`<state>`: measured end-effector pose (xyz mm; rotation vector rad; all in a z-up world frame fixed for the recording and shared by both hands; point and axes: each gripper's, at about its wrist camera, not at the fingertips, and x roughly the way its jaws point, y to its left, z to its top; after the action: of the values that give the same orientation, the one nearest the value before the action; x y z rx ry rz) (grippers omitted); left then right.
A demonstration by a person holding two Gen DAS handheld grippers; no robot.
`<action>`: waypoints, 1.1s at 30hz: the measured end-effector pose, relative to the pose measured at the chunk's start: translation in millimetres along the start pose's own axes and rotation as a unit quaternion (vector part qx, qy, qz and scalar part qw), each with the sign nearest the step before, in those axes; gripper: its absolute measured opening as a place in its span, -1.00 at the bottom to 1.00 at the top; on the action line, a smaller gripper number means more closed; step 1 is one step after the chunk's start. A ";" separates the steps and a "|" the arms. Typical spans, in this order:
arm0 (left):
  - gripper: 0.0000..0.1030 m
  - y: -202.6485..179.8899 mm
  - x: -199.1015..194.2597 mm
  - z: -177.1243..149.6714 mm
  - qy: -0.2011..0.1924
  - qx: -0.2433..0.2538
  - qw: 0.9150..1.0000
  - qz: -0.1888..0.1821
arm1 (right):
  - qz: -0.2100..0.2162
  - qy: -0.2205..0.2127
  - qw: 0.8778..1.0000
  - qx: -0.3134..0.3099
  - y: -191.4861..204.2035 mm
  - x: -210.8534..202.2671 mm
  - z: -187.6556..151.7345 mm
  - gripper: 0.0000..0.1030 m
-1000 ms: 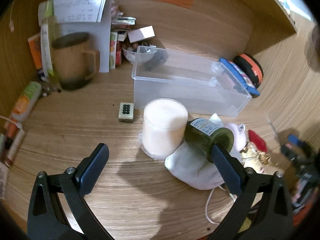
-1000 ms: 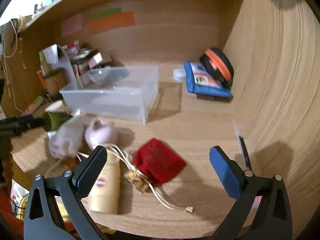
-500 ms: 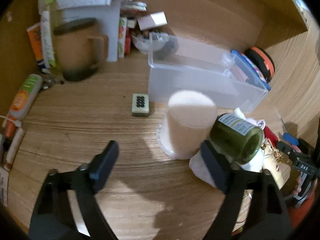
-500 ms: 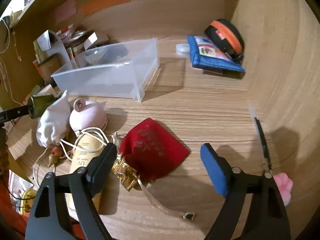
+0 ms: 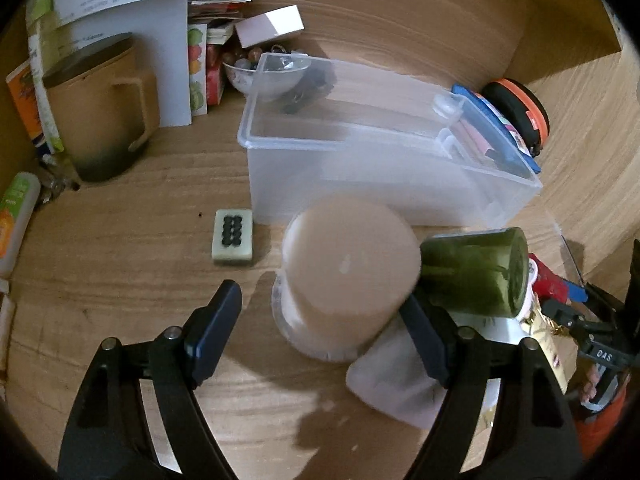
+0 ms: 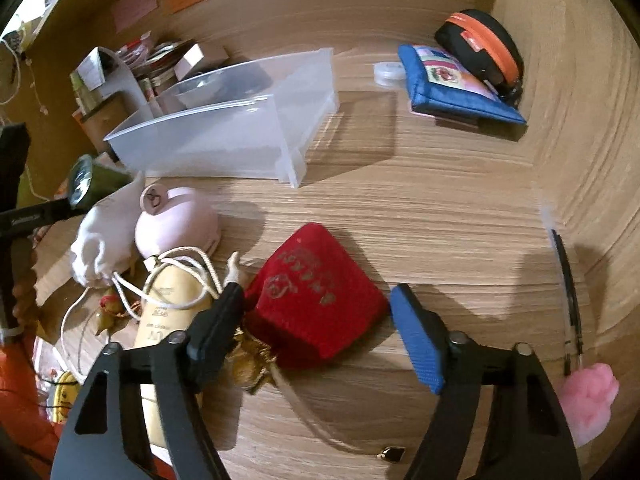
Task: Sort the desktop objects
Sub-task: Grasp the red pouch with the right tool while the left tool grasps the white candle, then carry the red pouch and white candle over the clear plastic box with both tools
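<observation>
Two grippers work this cluttered desk, and each view shows a different stage of the sorting.

Seen from the left wrist, the left gripper (image 5: 320, 324) has its jaws spread wide around a cream cylindrical candle (image 5: 348, 264) that stands on a small clear dish. The candle sits between the pads, but I cannot tell for sure whether either pad touches it yet; the frame is blurred there. A dark green jar (image 5: 476, 272) lies on its side just right of the candle, propped on a white cloth pouch (image 5: 396, 380), close against the right finger. Behind the candle is the clear plastic bin (image 5: 360, 160), the likely place for sorted things, and a mahjong tile (image 5: 233, 234) lies on the wood to the left. I judge the step in hand to be lining up on the candle; next the jaws must close squarely on its sides without knocking the green jar.

Seen from the right wrist, the right gripper (image 6: 316, 324) is also wide open and holds nothing. A red velvet pouch (image 6: 316, 300) lies between its fingers, the left finger at the pouch's edge beside a gold tassel (image 6: 252, 364). A pink round case (image 6: 176, 224) and a cream tube (image 6: 168, 312) tangled in white cord lie to the left. This looks like a pick about to be made: closing on the soft pouch, then carrying it to the bin.
</observation>
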<state>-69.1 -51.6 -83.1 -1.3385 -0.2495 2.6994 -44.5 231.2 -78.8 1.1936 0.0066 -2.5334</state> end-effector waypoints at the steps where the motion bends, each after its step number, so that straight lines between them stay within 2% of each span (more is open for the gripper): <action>1: 0.55 -0.3 1.3 1.7 0.000 0.001 1.000 0.001 | 0.007 -0.001 1.000 -0.003 0.8 -0.2 -0.4 0.08; 2: 0.54 -0.5 2.3 3.3 -0.001 0.001 1.000 0.002 | 0.015 0.000 1.000 -0.002 1.4 -0.2 -0.2 -0.10; 4: 0.46 -1.2 3.4 4.8 -0.003 0.001 1.000 0.002 | 0.022 -0.002 1.000 0.000 1.6 0.4 0.3 -0.20; 5: 0.43 -2.6 3.6 5.1 -0.004 0.003 1.000 0.001 | 0.024 -0.004 1.000 0.003 1.7 0.2 0.6 -0.36; 8: 0.18 -8.2 3.5 7.9 -0.010 0.011 1.000 0.004 | 0.029 -0.010 1.000 0.005 2.9 -0.5 3.6 -0.57; 10: 0.12 -13.3 2.1 9.1 -0.018 0.021 0.999 0.018 | 0.011 -0.017 1.000 -0.005 6.1 -1.5 5.0 -0.58; 13: 0.11 -18.0 -2.3 9.4 -0.034 0.032 0.998 0.033 | 0.012 -0.028 1.000 0.001 6.2 -7.7 8.1 -0.60; 24: 0.09 -2.5 -15.3 7.3 -0.047 0.012 0.998 0.028 | 0.017 -0.074 0.997 0.019 0.1 -39.5 28.1 -0.60; 33: 0.07 7.9 -41.3 11.8 -0.082 0.000 0.996 0.030 | 0.031 -0.113 0.993 0.011 7.4 -59.3 51.2 -0.60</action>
<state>-53.9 -67.8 -45.5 -1.1436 -0.2268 2.8630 -45.6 234.5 -0.2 0.8929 -0.1114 -2.6053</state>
